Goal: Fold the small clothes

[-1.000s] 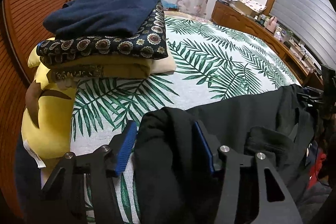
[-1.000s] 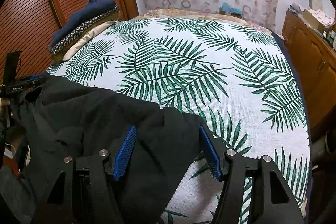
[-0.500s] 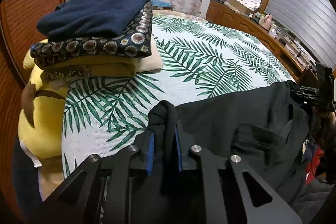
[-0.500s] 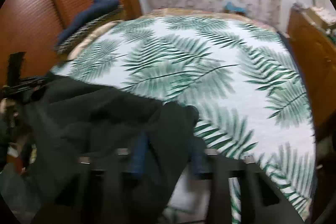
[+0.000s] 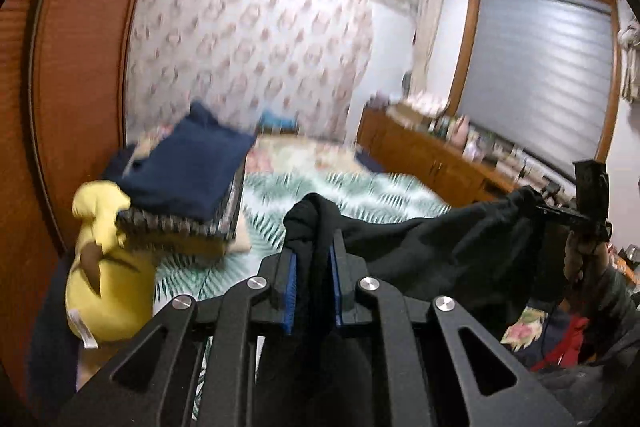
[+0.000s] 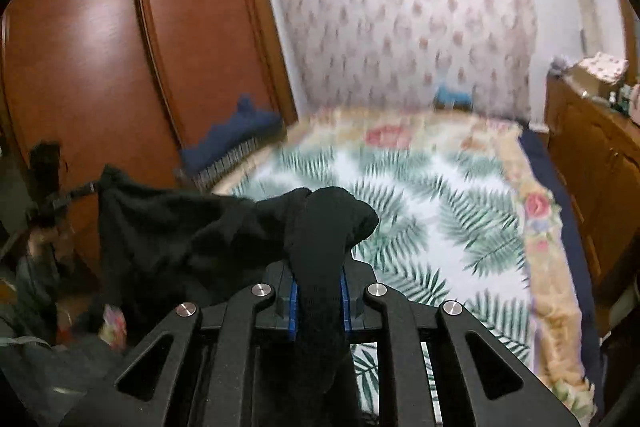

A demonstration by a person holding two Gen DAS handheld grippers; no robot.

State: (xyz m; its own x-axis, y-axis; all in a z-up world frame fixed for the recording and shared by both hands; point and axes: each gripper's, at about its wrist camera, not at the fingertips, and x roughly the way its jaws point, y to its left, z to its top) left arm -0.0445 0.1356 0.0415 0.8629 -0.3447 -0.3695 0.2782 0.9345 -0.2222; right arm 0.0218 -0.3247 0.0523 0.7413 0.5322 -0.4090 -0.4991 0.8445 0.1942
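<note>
A black garment (image 5: 432,247) hangs stretched in the air between my two grippers, above the near edge of the bed. My left gripper (image 5: 313,267) is shut on one bunched corner of it. My right gripper (image 6: 319,287) is shut on the other corner; the black garment (image 6: 180,231) sags away to the left there. The right gripper also shows far right in the left wrist view (image 5: 588,203), and the left gripper shows far left in the right wrist view (image 6: 52,203). Both views are blurred by motion.
The bed has a palm-leaf cover (image 6: 420,203). A stack of folded clothes (image 5: 188,183) topped by a navy piece sits at its left edge, by a yellow plush toy (image 5: 104,267). A wooden wardrobe (image 6: 120,67) stands left, a cluttered wooden dresser (image 5: 440,155) right.
Both grippers closed on the black garment's corners, then rose and tilted up, lifting it off the bed; the views now show walls and ceiling.
</note>
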